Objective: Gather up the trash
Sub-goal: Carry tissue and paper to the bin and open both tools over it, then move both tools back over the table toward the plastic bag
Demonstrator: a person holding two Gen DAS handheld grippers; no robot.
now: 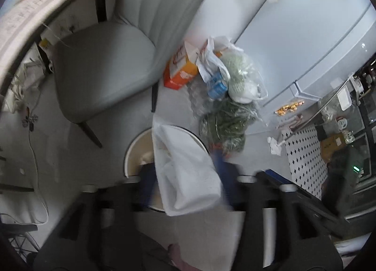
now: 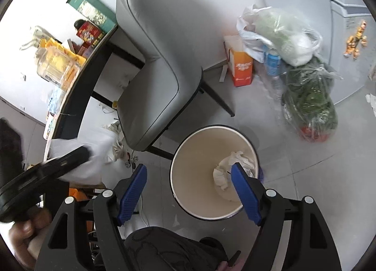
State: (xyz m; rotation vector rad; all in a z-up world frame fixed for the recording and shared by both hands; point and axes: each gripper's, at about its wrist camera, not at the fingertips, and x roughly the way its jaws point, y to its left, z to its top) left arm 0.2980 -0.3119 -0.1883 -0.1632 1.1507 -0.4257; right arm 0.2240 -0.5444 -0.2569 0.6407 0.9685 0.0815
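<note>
My left gripper (image 1: pixel 188 177) is shut on a white plastic bag (image 1: pixel 185 172), which hangs between its blurred blue fingers above the round cream trash bin (image 1: pixel 131 151). In the right wrist view the same bag (image 2: pixel 94 153) and the left gripper (image 2: pixel 77 156) show at the left, beside the table edge. My right gripper (image 2: pixel 188 191) is open and empty, its blue fingers (image 2: pixel 132 191) apart over the near rim of the bin (image 2: pixel 178 177). Crumpled white paper (image 2: pixel 225 174) lies inside the bin.
A grey chair (image 2: pixel 155 64) stands behind the bin, next to a cluttered table (image 2: pixel 70 87). An orange carton (image 2: pixel 242 66), a water bottle (image 2: pixel 273 62) and clear bags of greens (image 2: pixel 310 104) sit on the floor by the white fridge (image 1: pixel 305 36). A white cable (image 1: pixel 35 153) runs at left.
</note>
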